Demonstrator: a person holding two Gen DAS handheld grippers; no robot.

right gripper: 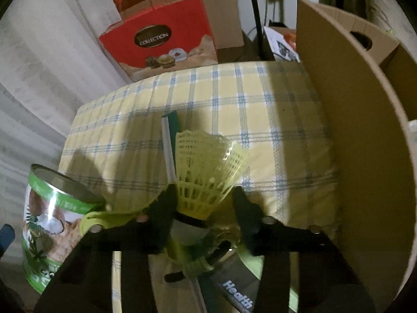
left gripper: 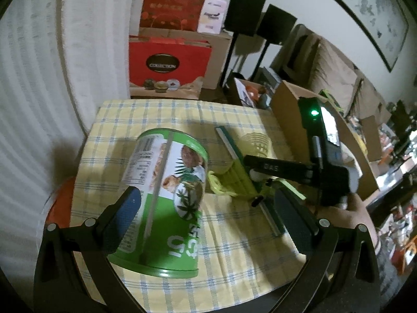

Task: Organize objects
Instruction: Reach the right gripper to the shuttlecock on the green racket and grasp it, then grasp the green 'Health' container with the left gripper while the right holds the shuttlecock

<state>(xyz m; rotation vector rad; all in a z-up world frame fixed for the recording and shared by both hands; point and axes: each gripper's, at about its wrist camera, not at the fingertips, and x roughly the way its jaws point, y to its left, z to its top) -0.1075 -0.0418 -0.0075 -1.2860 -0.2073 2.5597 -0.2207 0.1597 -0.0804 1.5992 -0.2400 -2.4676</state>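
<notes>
My right gripper (right gripper: 203, 203) tilts steeply down; its fingers (right gripper: 166, 206) flank a yellow shuttlecock (right gripper: 206, 172), skirt pointing away, cork toward me, though I cannot tell whether they pinch it. The shuttlecock sits above the checked tabletop (right gripper: 234, 99). My left gripper (left gripper: 206, 216) stands wide around the upright green can (left gripper: 166, 195).

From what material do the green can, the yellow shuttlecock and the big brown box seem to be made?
Green can: probably metal with a glossy printed label; its rim shines silver.
Yellow shuttlecock: translucent plastic mesh skirt; the base looks pale, material unclear.
Brown box: matte cardboard, with a raw cut edge and a handle hole.
</notes>
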